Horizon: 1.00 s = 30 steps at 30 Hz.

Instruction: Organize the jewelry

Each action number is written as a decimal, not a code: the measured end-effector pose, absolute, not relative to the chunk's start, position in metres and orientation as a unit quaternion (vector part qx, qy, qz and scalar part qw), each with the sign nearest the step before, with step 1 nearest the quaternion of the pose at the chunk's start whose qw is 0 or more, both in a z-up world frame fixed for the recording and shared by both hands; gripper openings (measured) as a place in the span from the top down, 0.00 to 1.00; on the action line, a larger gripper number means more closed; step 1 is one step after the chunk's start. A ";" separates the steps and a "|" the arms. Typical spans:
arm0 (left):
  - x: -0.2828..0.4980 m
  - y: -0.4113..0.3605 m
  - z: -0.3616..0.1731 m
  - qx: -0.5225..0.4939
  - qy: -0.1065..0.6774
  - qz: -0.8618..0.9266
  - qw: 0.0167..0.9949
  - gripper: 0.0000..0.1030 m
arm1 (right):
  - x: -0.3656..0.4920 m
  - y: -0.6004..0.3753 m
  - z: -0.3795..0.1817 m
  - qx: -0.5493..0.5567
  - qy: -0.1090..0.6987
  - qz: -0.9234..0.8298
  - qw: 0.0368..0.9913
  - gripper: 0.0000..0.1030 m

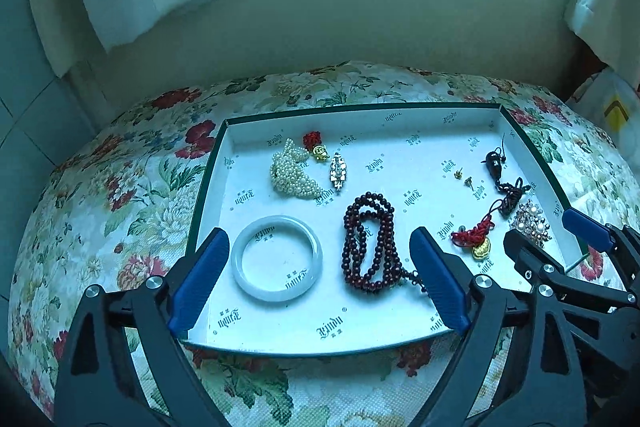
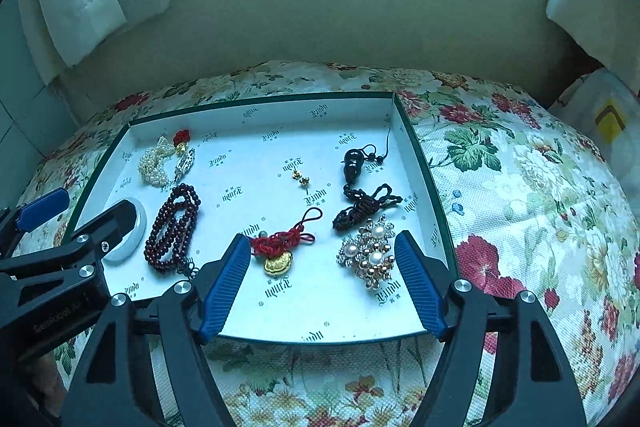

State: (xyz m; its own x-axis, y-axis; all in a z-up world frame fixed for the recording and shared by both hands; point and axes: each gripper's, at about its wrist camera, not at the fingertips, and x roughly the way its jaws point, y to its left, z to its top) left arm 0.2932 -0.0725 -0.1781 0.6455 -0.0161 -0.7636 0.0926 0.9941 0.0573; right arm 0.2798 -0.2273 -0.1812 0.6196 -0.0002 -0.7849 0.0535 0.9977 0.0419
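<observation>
looked close to finished: every piece seen lay inside the shallow white box (image 1: 404,123) on the floral tabletop (image 1: 132,187), none out on the cloth. read left to right in the left wrist view. at ten o'clock in the box, heaped the pearl strands (image 1: 292,173), with a small red-and-gold charm (image 1: 316,145) and a silver clasp (image 1: 337,171) just beside. at seven o'clock, rested the pale jade bangle (image 1: 277,258) flat. near centre, coiled the dark red bead string (image 1: 370,241). at two o'clock, sat two tiny gold studs (image 1: 463,177) and the black gourd pendant (image 1: 494,163) on its knotted cord. at four o'clock, lay the red knot with gold charm (image 2: 280,247) and the pearl brooch (image 2: 370,255), near each other.

left gripper (image 1: 320,279) spread wide and empty above the bangle and beads. right gripper (image 2: 322,281) likewise released, gripping nothing, poised over the knot charm and brooch.

left to do, by the look of it: little, perhaps neatening the spacing; cannot tell of any lid.
</observation>
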 end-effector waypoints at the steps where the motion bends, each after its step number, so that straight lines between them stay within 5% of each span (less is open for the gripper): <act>1: 0.288 -0.072 -0.178 0.047 0.420 -0.027 0.906 0.11 | 0.276 -0.226 -0.180 0.029 0.437 -0.015 0.899 0.28; 30: 0.131 -0.036 -0.020 0.004 0.293 -0.020 0.956 0.04 | 0.129 -0.204 -0.015 0.008 0.293 -0.018 0.956 0.21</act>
State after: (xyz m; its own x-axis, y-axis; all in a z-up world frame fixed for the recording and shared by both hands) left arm 0.1314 -0.0355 -0.0196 0.8277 -0.0365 -0.5600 0.0407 0.9992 -0.0050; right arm 0.1289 -0.2044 -0.0154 0.8281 -0.0296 -0.5599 0.0390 0.9992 0.0048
